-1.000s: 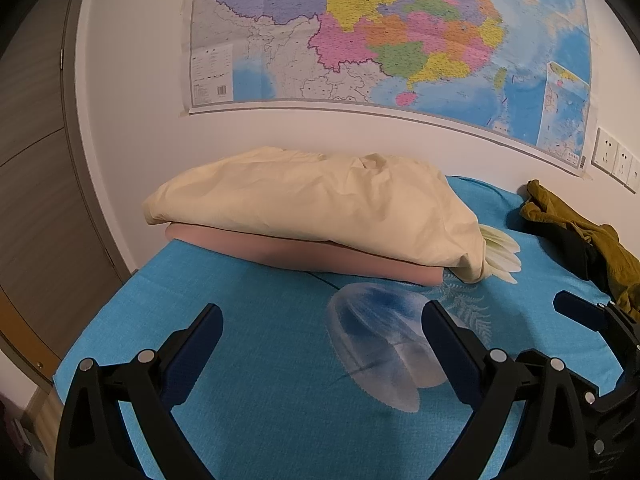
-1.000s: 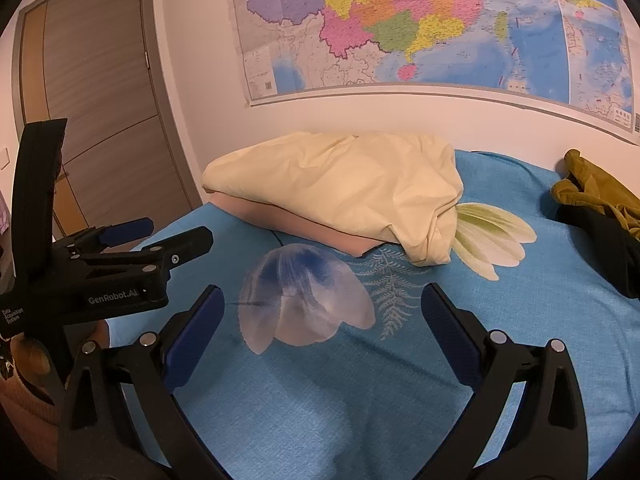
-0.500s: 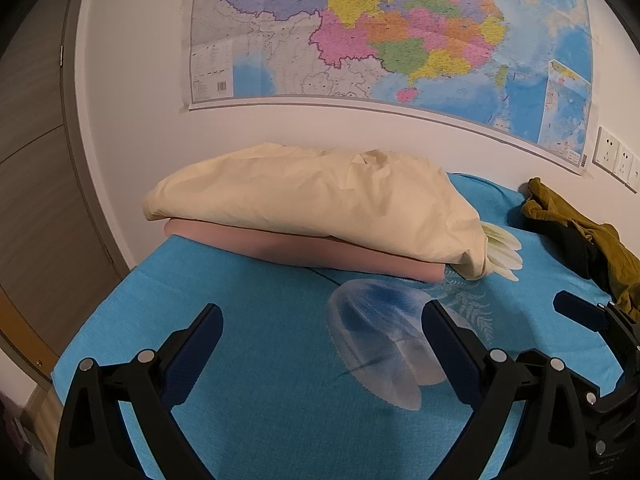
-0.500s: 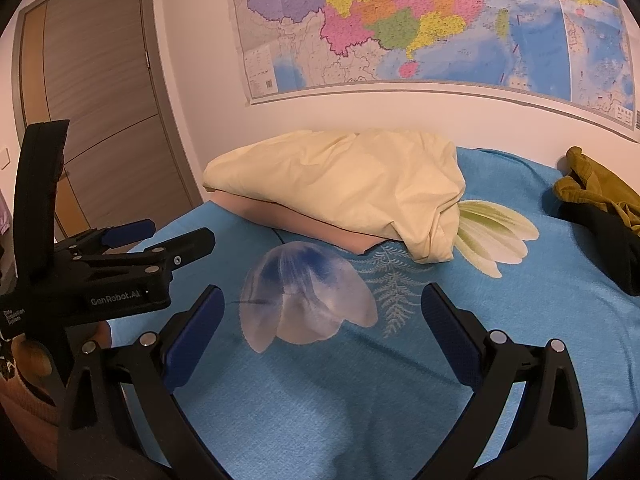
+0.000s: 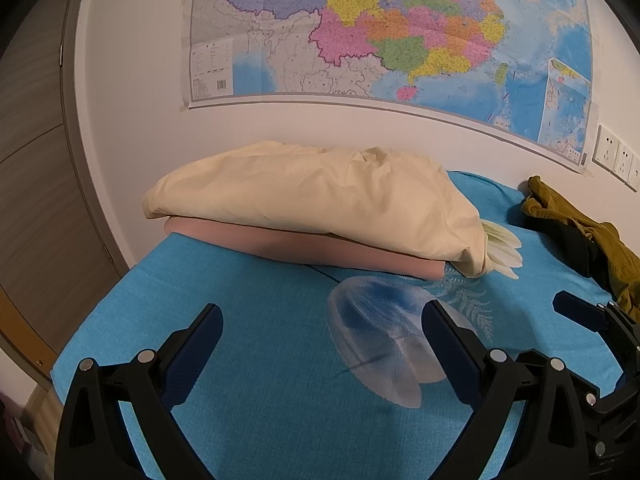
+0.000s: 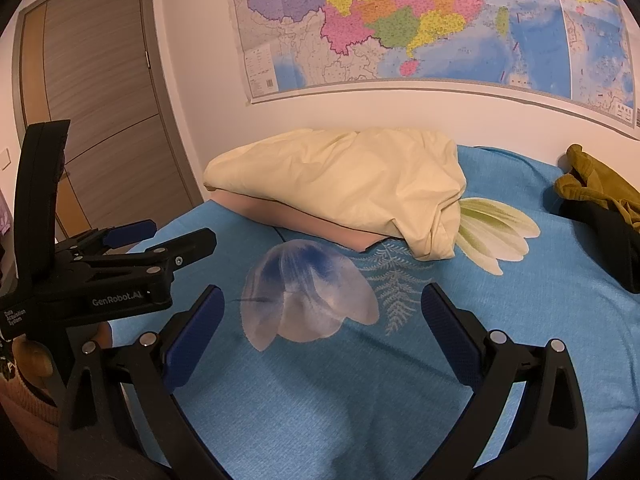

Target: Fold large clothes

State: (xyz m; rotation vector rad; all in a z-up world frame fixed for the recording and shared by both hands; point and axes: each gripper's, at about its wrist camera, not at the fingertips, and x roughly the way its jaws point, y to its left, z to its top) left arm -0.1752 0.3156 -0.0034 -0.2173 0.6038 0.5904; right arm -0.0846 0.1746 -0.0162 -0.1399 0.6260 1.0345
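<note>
At the near edge of the bed point(image 5: 248, 288), both grippers hover over the bare blue bedsheet, holding nothing; the left gripper point(image 5: 322, 344) has its jaws spread wide, and so does the right gripper point(image 6: 322, 320), its blue-padded fingers point(image 6: 192, 334) well apart over a printed pale flower. The sheet is a finely woven, matte turquoise cloth, printed with a translucent blue-white blossom and a fern sprig; it lies fairly smooth, with shallow wrinkles near the camera. Farther on, toward the left end of the bed, a cream pillow point(image 6: 340, 184) with soft, crumpled cotton rests on top of a flatter pink pillow point(image 5: 304, 246). The task's thing, a heap of olive and dark clothes point(image 6: 600, 208), lies far to the right against the wall, bunched and unfolded; its long axis cannot be told from the crumple. It lies forward and to the right of both grippers; the right gripper appears the nearer, so the reach probably falls to it first. Beyond everything, a coloured wall map point(image 5: 380, 32) hangs on the white wall, with a wooden door point(image 6: 92, 120) to the left.
</note>
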